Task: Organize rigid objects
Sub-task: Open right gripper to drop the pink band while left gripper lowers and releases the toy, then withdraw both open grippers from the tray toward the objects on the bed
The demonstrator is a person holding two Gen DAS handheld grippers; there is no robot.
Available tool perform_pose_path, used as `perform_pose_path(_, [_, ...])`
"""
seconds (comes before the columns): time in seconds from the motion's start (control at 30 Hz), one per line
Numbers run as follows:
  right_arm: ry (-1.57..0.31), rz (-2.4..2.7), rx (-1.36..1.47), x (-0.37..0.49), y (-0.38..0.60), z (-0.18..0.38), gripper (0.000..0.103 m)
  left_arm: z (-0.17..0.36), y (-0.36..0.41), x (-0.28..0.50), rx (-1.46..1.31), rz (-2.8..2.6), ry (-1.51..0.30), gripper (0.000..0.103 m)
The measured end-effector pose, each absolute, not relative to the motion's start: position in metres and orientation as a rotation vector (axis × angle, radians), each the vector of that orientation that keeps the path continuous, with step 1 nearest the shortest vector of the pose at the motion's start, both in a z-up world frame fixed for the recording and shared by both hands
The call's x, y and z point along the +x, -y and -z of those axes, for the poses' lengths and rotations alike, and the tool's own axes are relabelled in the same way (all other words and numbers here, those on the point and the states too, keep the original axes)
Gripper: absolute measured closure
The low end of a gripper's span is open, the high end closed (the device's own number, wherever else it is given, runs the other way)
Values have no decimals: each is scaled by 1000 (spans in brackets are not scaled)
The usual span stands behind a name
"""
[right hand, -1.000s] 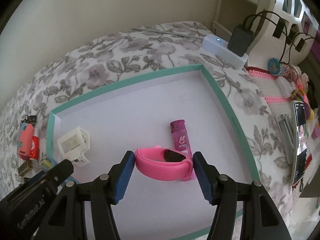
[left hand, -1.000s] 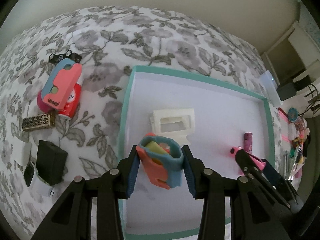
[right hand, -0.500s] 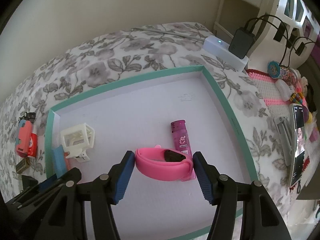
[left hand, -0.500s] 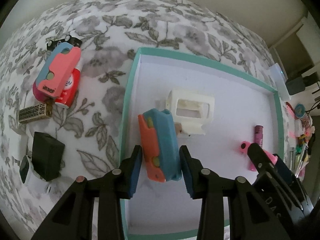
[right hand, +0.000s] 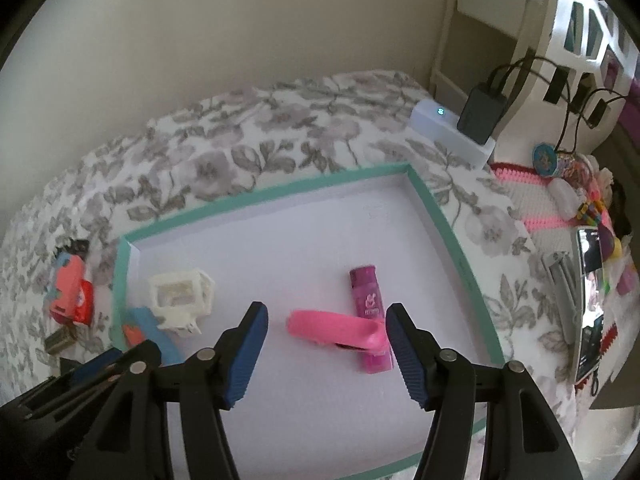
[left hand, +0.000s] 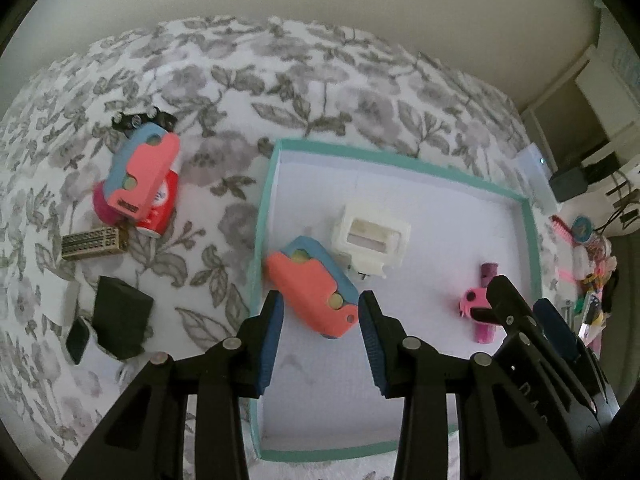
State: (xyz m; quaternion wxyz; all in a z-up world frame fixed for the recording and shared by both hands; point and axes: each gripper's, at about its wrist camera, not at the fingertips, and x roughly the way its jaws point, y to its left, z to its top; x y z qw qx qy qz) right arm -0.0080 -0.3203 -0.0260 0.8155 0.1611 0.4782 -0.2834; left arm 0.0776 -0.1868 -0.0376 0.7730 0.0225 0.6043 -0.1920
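The left hand-held gripper (left hand: 320, 300) is clamped on the low end of the coral-and-blue plastic piece (left hand: 310, 290), which sits slanted inside the teal-rimmed tray (left hand: 258, 240) near its left wall and just beside the white plastic frame (left hand: 372, 236). With so skewed a hold, I'd say it could swivel out and knock the frame or catch the rim. The right hand-held gripper (right hand: 326, 312) stands open around the pink wristband (right hand: 332, 330), which lies in the tray across the purple lighter (right hand: 366, 292) - a careless lift might snag the band and drag the lighter along.
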Motion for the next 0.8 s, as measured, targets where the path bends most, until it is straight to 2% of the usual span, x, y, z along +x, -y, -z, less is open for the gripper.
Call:
perform_pose_path(0.43, [-1005, 570, 296, -2, 307, 21, 38, 27, 168, 84, 27, 329, -1257, 60])
perform_pose_path(0.53, [-1014, 564, 289, -1, 305, 24, 38, 30, 165, 86, 29, 305, -1254, 46])
perform_pose_path(0.7, [-1040, 554, 274, 3, 303, 32, 37, 37, 161, 89, 54, 246, -1249, 44])
perform_pose_path(0.77, [-1049, 553, 268, 3, 301, 34, 32, 42, 157, 91, 51, 218, -1258, 28])
perform_pose_path(0.8, [-1051, 551, 266, 4, 301, 35, 27, 44, 155, 93, 47, 201, -1260, 25])
